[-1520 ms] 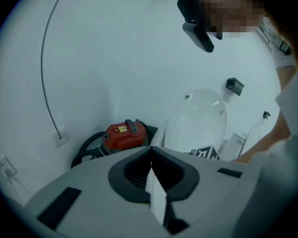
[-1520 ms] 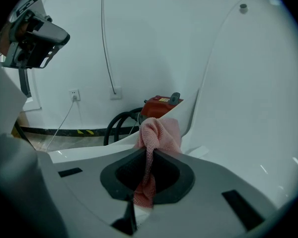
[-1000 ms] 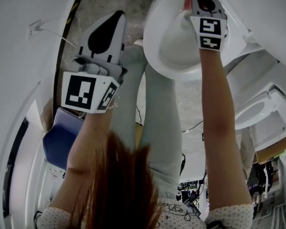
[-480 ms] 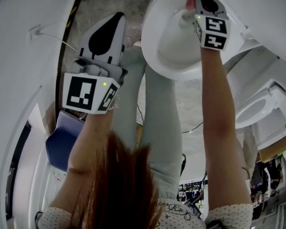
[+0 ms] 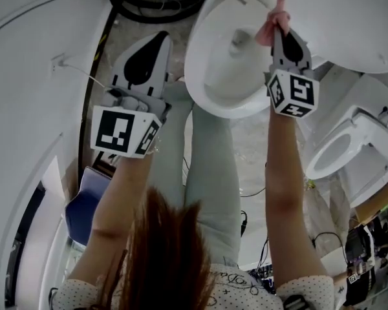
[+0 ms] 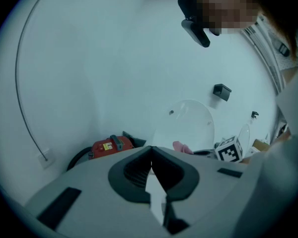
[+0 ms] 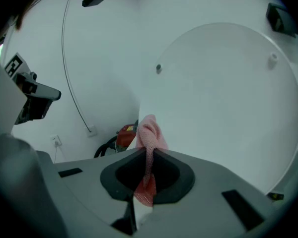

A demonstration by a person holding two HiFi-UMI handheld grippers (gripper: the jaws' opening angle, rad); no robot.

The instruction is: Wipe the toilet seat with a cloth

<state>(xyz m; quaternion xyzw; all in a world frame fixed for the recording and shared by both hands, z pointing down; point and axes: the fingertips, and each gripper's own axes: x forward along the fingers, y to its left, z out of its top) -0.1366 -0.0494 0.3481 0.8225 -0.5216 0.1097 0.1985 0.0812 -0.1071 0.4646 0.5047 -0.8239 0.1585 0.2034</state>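
**Pink cloth up at the back of the toilet**

The right gripper (image 5: 280, 32) has its jaws clamped narrow on the pink cloth (image 5: 272, 23), with a bunched tuft poking out past the tips. The cloth is held over the back of the toilet bowl (image 5: 210, 102), right in front of the raised lid (image 7: 223, 98). Whether it touches the lid, I can't say. The left gripper (image 5: 156, 44) hangs off to the side of the bowl, jaws pressed together with nothing between them. A red machine (image 6: 109, 145) sits low against the wall beyond.

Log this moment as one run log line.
left gripper: shut, empty, beside toilet | right gripper: shut on pink cloth | cloth by raised lid, contact unclear
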